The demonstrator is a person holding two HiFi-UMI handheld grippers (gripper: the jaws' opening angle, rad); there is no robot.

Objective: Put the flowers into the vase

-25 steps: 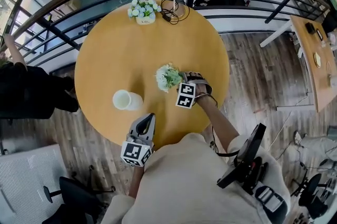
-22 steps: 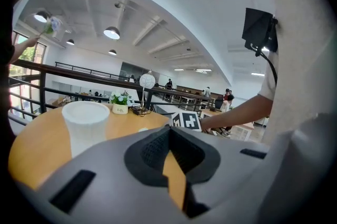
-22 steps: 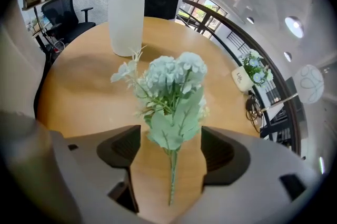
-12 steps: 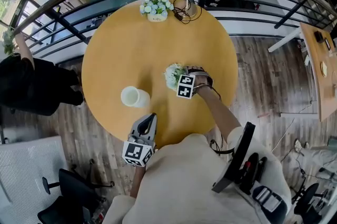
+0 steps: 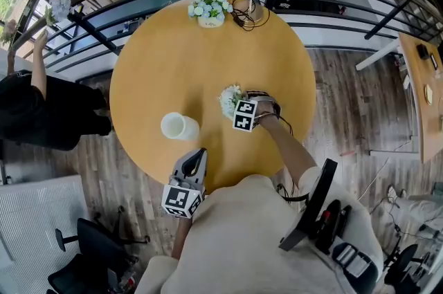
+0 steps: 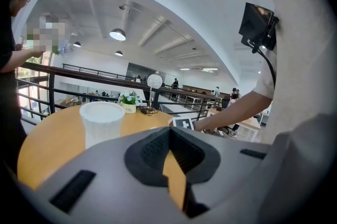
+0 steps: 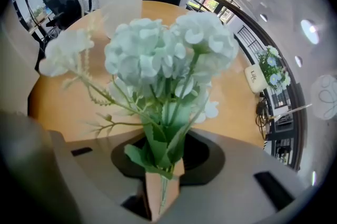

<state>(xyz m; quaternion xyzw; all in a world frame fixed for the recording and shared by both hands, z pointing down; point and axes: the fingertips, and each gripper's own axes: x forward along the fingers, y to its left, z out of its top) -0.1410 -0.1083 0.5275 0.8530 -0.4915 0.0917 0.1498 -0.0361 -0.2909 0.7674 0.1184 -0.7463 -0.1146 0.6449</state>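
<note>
1. the right gripper (image 7: 160,194) points steeply down over the table (image 5: 159,57). its jaws have just been closing and now pinch the flowers (image 7: 158,54) low on the stems, likely so the heads stay free and the stem ends can enter the vase (image 5: 179,126).
2. the vase stands upright, apart to the flowers' left. the left gripper (image 6: 174,175), tips together and empty, hovers near it at the table edge.
3. the stem ends are hidden below the pads. i cannot tell whether the bunch rests on the table.
</note>
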